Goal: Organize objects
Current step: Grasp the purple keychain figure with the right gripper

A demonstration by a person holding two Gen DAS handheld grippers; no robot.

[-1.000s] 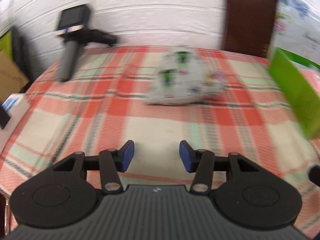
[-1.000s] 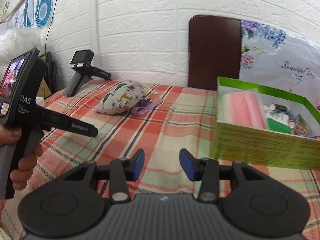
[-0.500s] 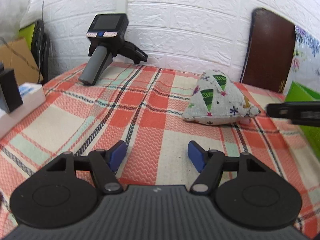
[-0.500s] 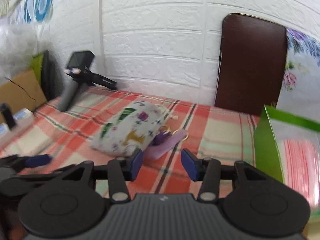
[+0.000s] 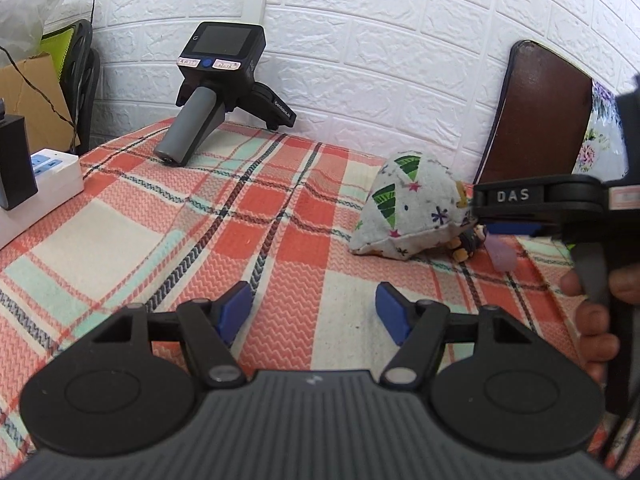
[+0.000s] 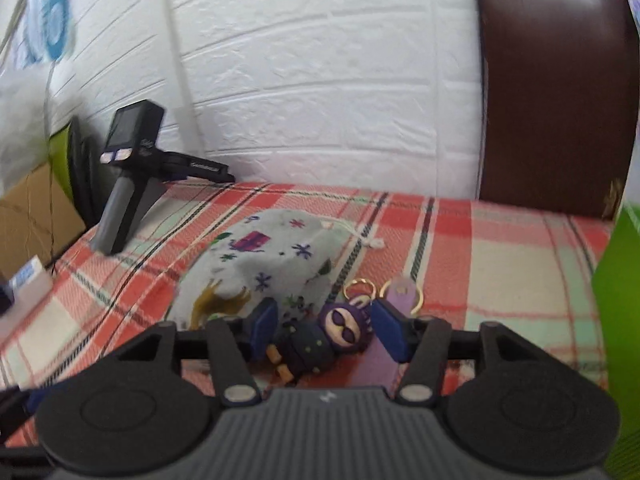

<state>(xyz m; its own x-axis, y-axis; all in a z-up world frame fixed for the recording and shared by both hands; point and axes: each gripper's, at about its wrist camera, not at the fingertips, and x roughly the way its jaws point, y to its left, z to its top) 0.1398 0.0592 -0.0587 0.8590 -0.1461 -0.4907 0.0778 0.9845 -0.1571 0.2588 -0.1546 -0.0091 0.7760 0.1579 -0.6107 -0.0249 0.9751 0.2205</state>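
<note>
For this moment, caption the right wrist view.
Right gripper open around a purple figure keychain beside the printed pouch.

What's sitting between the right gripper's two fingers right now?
In the right wrist view, the purple keychain figure lies between the right gripper fingers, which have just been opening. The pads don't press it. The printed pouch lies just beyond.
</note>
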